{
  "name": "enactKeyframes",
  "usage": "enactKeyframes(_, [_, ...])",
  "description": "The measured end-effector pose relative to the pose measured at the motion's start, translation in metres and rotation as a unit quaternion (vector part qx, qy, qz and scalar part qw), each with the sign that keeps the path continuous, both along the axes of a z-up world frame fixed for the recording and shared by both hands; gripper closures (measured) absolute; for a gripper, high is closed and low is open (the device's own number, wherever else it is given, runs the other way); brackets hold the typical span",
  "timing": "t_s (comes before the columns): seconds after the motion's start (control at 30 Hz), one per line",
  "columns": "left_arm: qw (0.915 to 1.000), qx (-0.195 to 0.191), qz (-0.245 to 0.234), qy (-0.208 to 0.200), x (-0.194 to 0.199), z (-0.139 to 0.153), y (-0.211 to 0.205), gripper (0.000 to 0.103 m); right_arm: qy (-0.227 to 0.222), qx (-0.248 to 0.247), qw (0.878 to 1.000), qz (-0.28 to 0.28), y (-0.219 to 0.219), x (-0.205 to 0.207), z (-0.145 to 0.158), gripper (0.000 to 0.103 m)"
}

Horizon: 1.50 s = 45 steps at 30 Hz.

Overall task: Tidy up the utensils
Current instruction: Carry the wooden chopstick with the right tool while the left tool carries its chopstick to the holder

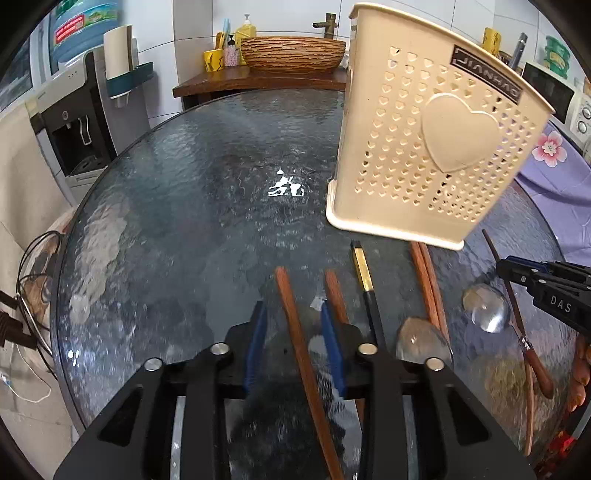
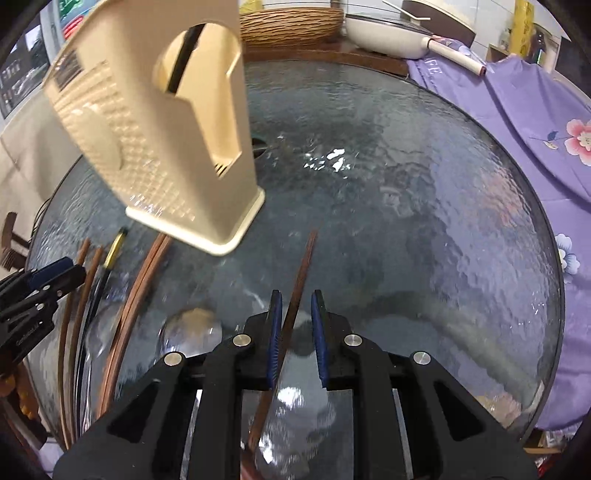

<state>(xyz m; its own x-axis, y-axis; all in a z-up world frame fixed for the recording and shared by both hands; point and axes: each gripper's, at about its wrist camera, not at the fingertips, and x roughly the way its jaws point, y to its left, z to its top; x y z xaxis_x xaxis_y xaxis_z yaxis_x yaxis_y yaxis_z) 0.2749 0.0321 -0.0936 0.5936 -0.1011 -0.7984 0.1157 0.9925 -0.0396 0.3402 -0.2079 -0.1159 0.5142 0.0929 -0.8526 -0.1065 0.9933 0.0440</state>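
Note:
A beige utensil holder (image 1: 436, 147) with heart-shaped holes stands on the round glass table (image 1: 184, 221); a black chopstick (image 2: 184, 55) shows through its side opening. My left gripper (image 1: 293, 314) is open, with a brown chopstick (image 1: 295, 332) lying between its blue pads and gaps on both sides. Beside it lie another brown chopstick (image 1: 334, 291), a black-and-gold chopstick (image 1: 364, 273), a brown pair (image 1: 428, 284) and two clear spoons (image 1: 421, 339). My right gripper (image 2: 296, 299) is open over a dark brown chopstick (image 2: 299, 280), which runs close along the left pad.
A water dispenser (image 1: 74, 122) and cables (image 1: 33, 277) are left of the table. Behind it are a wooden basin (image 1: 291, 51) on a shelf and a white pan (image 2: 388, 33). A purple floral cloth (image 2: 517, 129) borders the right edge. The holder stands just beyond the utensils.

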Motion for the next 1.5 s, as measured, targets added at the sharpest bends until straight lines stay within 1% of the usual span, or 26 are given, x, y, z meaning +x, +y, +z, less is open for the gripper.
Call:
enactKeyframes(0.13, [1.0000, 0.007, 0.001, 0.006, 0.008, 0.000, -0.007, 0.084, -0.001, -0.012, 1.000, -0.007, 0.002, 0.013, -0.001, 0.094])
enactKeyframes(0.23, [0.9999, 0.013, 0.000, 0.007, 0.013, 0.000, -0.011, 0.088, -0.003, -0.017, 1.000, -0.007, 0.002, 0.019, -0.002, 0.095])
enactKeyframes(0.3, [0.9998, 0.021, 0.002, 0.007, 0.015, 0.000, -0.015, 0.094, -0.006, -0.015, 1.000, -0.007, 0.001, 0.022, -0.003, 0.095])
enactKeyframes(0.37, [0.9998, 0.020, 0.002, 0.008, 0.016, 0.000, -0.015, 0.094, -0.011, -0.009, 1.000, -0.013, 0.000, 0.020, -0.003, 0.095])
enactKeyframes(0.5, [0.9998, 0.019, 0.007, 0.007, 0.021, 0.000, -0.018, 0.095, -0.018, 0.021, 0.999, -0.027, -0.012, 0.025, -0.005, 0.096])
enactKeyframes(0.57, [0.9999, 0.009, 0.007, 0.008, 0.024, 0.001, -0.018, 0.095, -0.019, 0.056, 0.998, -0.028, -0.019, 0.027, -0.006, 0.096])
enactKeyframes(0.63, [0.9999, -0.009, 0.008, 0.009, 0.028, 0.001, -0.019, 0.095, -0.025, 0.075, 0.996, -0.033, -0.025, 0.027, -0.006, 0.096])
enactKeyframes(0.7, [0.9996, -0.026, 0.011, 0.008, 0.030, 0.002, -0.017, 0.096, -0.041, 0.087, 0.995, -0.040, -0.031, 0.027, -0.002, 0.096])
enactKeyframes(0.8, [0.9990, -0.041, 0.015, -0.009, 0.028, 0.010, -0.015, 0.096, -0.068, 0.108, 0.991, -0.044, -0.040, 0.025, 0.010, 0.096])
enactKeyframes(0.87, [0.9985, -0.049, 0.014, -0.021, 0.025, 0.017, -0.016, 0.096, -0.094, 0.119, 0.987, -0.044, -0.045, 0.022, 0.023, 0.096])
enactKeyframes(1.0, [0.9964, -0.060, 0.008, -0.059, 0.017, 0.044, -0.016, 0.096, -0.141, 0.135, 0.980, -0.040, -0.049, 0.011, 0.050, 0.097])
enactKeyframes(1.1, [0.9934, -0.074, 0.003, -0.088, 0.008, 0.067, -0.014, 0.096, -0.178, 0.142, 0.973, -0.033, -0.051, 0.000, 0.073, 0.097])
enactKeyframes(1.23, [0.9877, -0.089, -0.005, -0.128, -0.008, 0.098, -0.012, 0.096, -0.231, 0.143, 0.962, -0.022, -0.052, -0.026, 0.106, 0.097])
enactKeyframes(1.33, [0.9836, -0.096, -0.010, -0.152, -0.021, 0.115, -0.013, 0.096, -0.256, 0.144, 0.956, -0.012, -0.052, -0.046, 0.126, 0.097])
enactKeyframes(1.5, [0.9777, -0.092, -0.025, -0.188, -0.041, 0.140, -0.019, 0.096, -0.291, 0.148, 0.945, 0.009, -0.051, -0.070, 0.153, 0.097])
